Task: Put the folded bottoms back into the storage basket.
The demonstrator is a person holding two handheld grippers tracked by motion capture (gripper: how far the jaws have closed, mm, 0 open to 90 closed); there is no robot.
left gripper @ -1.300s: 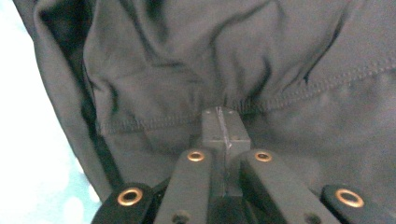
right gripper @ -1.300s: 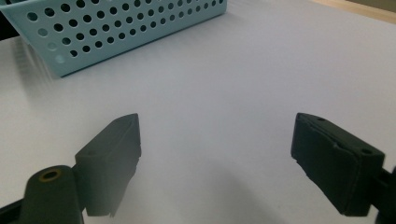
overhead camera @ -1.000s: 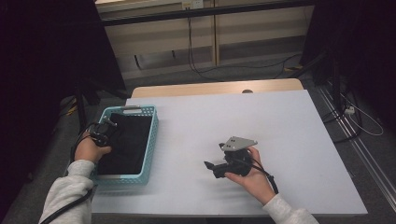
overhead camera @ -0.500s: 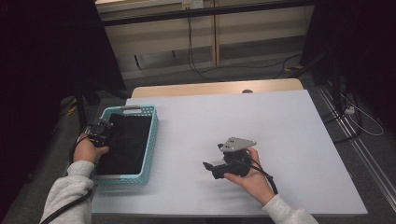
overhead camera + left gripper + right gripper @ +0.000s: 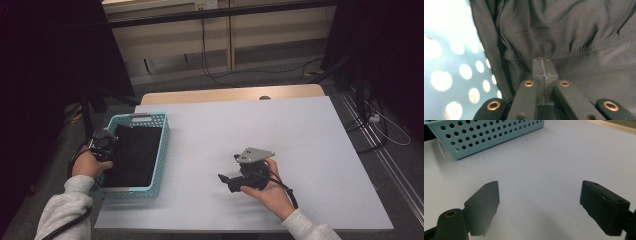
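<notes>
One white table (image 5: 310, 150) carries everything we work with, and on its left side sits our light blue perforated basket (image 5: 162, 145), long edge running near to far. Inside the basket lies a dark folded cloth (image 5: 132, 155), covering most of its floor. Our left gripper (image 5: 102, 145) rests at the basket's left rim, nose pressed against the cloth (image 5: 564, 30); its jaws are fully closed, pads meeting, and we cannot tell whether any fabric is pinched between them. Our right gripper (image 5: 235, 179) lies low over the bare table, right of the basket and well apart from it, jaws spread wide with nothing between them.
</notes>
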